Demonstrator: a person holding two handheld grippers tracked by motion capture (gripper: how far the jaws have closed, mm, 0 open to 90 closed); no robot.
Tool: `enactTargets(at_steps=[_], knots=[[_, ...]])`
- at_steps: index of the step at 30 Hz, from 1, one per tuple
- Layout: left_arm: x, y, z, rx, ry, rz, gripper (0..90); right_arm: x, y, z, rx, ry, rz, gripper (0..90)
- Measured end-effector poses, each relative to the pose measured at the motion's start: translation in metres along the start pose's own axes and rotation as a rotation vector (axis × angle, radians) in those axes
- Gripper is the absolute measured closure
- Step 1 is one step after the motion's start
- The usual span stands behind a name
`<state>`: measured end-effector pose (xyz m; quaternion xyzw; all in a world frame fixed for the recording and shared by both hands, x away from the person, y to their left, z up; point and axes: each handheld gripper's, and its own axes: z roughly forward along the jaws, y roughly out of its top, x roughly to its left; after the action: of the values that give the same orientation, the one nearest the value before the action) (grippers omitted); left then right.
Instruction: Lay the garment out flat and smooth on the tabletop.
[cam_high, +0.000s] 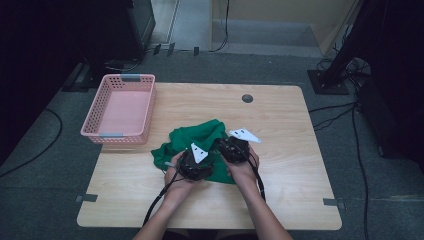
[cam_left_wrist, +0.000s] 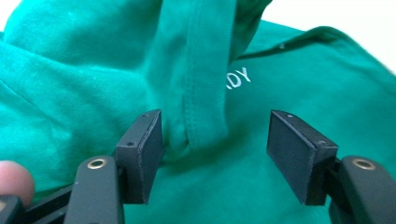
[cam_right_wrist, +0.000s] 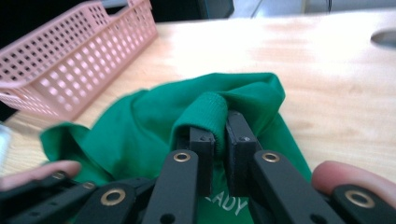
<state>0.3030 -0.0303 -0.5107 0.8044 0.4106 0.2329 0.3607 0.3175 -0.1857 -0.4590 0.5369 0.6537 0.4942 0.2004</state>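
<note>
This green shirt (cam_high: 200, 142) bunched on the counter (cam_high: 280, 130) is light, floppy and a bit slidey, so my right hand-held gripper (cam_right_wrist: 218, 133) pinches its thick ribbed hem while my left hand-held gripper (cam_left_wrist: 215, 149) hangs spread over a seam fold, probably the best bite.

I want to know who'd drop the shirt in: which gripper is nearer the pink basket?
Left. The left gripper sits over the green shirt on the side toward the pink basket; the right gripper, shut on the shirt's ribbed edge, is farther toward the table's middle.
</note>
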Motion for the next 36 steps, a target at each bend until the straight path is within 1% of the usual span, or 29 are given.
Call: enactTargets(at_steps=[1, 2, 3, 4, 5, 7, 8, 10, 13, 14, 16, 17, 19, 21, 23, 26, 28, 29, 30, 31, 33, 34, 36], knots=[[0.000, 0.001, 0.000, -0.006, 0.015, -0.003, 37.6, 0.001, 0.002, -0.002, -0.001, 0.000, -0.008, 85.1], [0.002, 0.001, -0.001, -0.015, 0.041, -0.012, 41.0, 0.002, 0.002, -0.003, -0.002, -0.002, -0.020, 85.1], [0.006, 0.002, -0.002, -0.024, 0.053, -0.025, 50.9, 0.003, 0.002, -0.005, -0.003, -0.006, -0.038, 85.1], [0.011, 0.002, -0.003, -0.027, 0.065, -0.039, 56.4, 0.003, 0.002, -0.006, 0.000, -0.008, -0.042, 85.1], [0.015, 0.002, -0.004, -0.031, 0.067, -0.050, 64.1, 0.001, 0.001, -0.008, 0.000, -0.003, -0.040, 85.0], [0.026, 0.001, -0.006, -0.035, 0.047, -0.061, 74.9, -0.003, 0.001, -0.011, 0.004, 0.002, -0.034, 85.0], [0.029, 0.001, -0.006, -0.036, 0.038, -0.063, 80.2, -0.005, 0.000, -0.011, 0.008, -0.001, -0.033, 85.0], [0.037, 0.003, -0.009, -0.037, 0.010, -0.062, 84.0, -0.008, -0.002, -0.011, 0.017, -0.006, -0.038, 85.0], [0.045, 0.007, -0.012, -0.037, 0.005, -0.057, 85.4, -0.012, -0.006, -0.009, 0.034, -0.018, -0.052, 85.0], [0.047, 0.007, -0.012, -0.034, 0.010, -0.054, 85.6, -0.012, -0.008, -0.008, 0.045, -0.021, -0.052, 85.0], [0.052, 0.007, -0.009, -0.025, 0.029, -0.048, 85.7, -0.013, -0.013, -0.005, 0.064, -0.032, -0.074, 85.0], [0.053, 0.006, -0.007, -0.018, 0.034, -0.048, 85.7, -0.013, -0.017, -0.001, 0.089, -0.039, -0.089, 85.0], [0.057, 0.002, -0.001, 0.014, 0.040, -0.048, 85.6, -0.014, -0.025, 0.006, 0.132, -0.050, -0.106, 84.9], [0.057, -0.001, 0.004, 0.033, 0.044, -0.040, 85.5, -0.015, -0.034, 0.012, 0.170, -0.057, -0.111, 84.7], [0.056, -0.004, 0.005, 0.022, 0.047, -0.044, 85.4, -0.017, -0.042, 0.018, 0.187, -0.064, -0.121, 84.1], [0.056, -0.005, 0.005, 0.024, 0.035, -0.061, 85.4, -0.021, -0.050, 0.023, 0.205, -0.071, -0.104, 83.5], [0.055, -0.007, 0.004, 0.025, 0.028, -0.066, 85.4, -0.024, -0.052, 0.025, 0.205, -0.076, -0.089, 83.5], [0.054, -0.009, 0.003, 0.025, 0.022, -0.072, 85.5, -0.025, -0.052, 0.025, 0.205, -0.074, -0.079, 83.6], [0.053, -0.011, 0.002, 0.021, 0.013, -0.077, 85.4, -0.025, -0.053, 0.024, 0.206, -0.078, -0.081, 83.5], [0.050, -0.014, 0.000, 0.020, 0.005, -0.078, 85.5, -0.024, -0.054, 0.023, 0.204, -0.083, -0.092, 83.5], [0.044, -0.019, -0.005, 0.014, 0.005, -0.071, 85.5, -0.024, -0.058, 0.020, 0.192, -0.083, -0.103, 83.4], [0.042, -0.021, -0.008, 0.013, 0.001, -0.061, 85.5, -0.024, -0.059, 0.017, 0.193, -0.075, -0.100, 83.4], [0.038, -0.025, -0.014, 0.012, -0.022, -0.068, 85.5, -0.026, -0.062, 0.010, 0.199, -0.060, -0.097, 83.5]])
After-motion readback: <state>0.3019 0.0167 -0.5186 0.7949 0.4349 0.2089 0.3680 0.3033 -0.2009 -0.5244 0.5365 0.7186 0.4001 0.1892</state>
